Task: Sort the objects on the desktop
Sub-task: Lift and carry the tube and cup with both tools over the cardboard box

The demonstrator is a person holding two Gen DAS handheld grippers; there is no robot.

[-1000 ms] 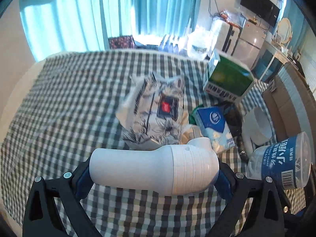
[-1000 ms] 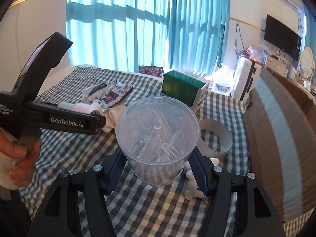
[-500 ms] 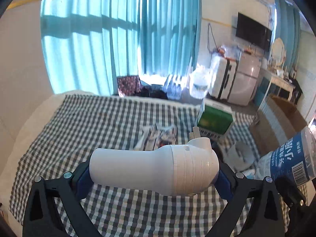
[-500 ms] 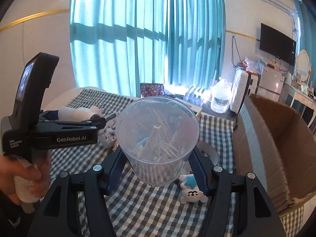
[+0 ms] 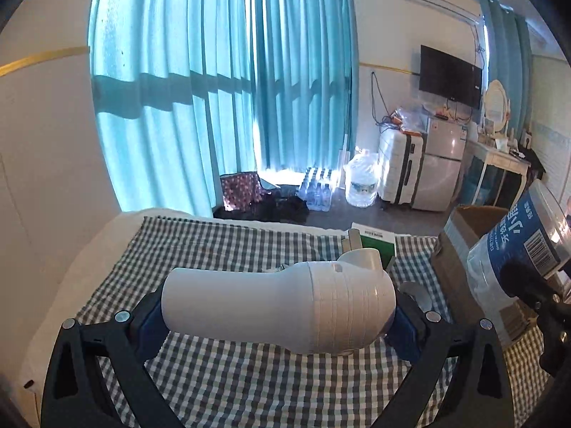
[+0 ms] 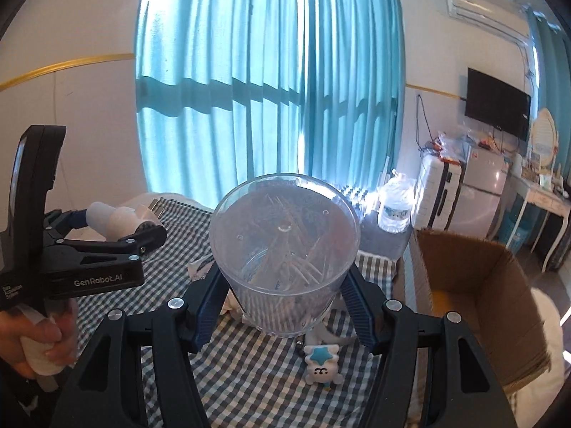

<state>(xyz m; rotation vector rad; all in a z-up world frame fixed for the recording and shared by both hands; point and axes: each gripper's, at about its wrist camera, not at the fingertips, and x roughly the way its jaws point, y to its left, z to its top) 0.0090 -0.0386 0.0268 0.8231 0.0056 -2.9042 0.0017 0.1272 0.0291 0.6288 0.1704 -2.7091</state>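
Observation:
My left gripper [image 5: 278,314] is shut on a white plastic bottle [image 5: 278,308] that lies crosswise between its blue pads, held above the checked tablecloth [image 5: 221,246]. My right gripper [image 6: 283,285] is shut on a clear plastic tub of floss picks [image 6: 283,249], seen bottom-first, also lifted off the table. The same tub with its blue label [image 5: 514,260] shows at the right edge of the left wrist view. In the right wrist view the left gripper [image 6: 117,228] with the white bottle [image 6: 110,217] is at the left, a hand [image 6: 39,342] on its handle.
An open cardboard box [image 6: 474,285] stands at the table's right side. A green carton [image 5: 374,244] lies at the far edge of the cloth. A small white toy figure [image 6: 323,363] and crumpled wrappers [image 6: 200,267] lie on the cloth beneath the tub.
Both grippers have risen with their loads and tilted up, so the table objects have sunk low in both views and the curtains and room now fill them. Neither grip has changed.

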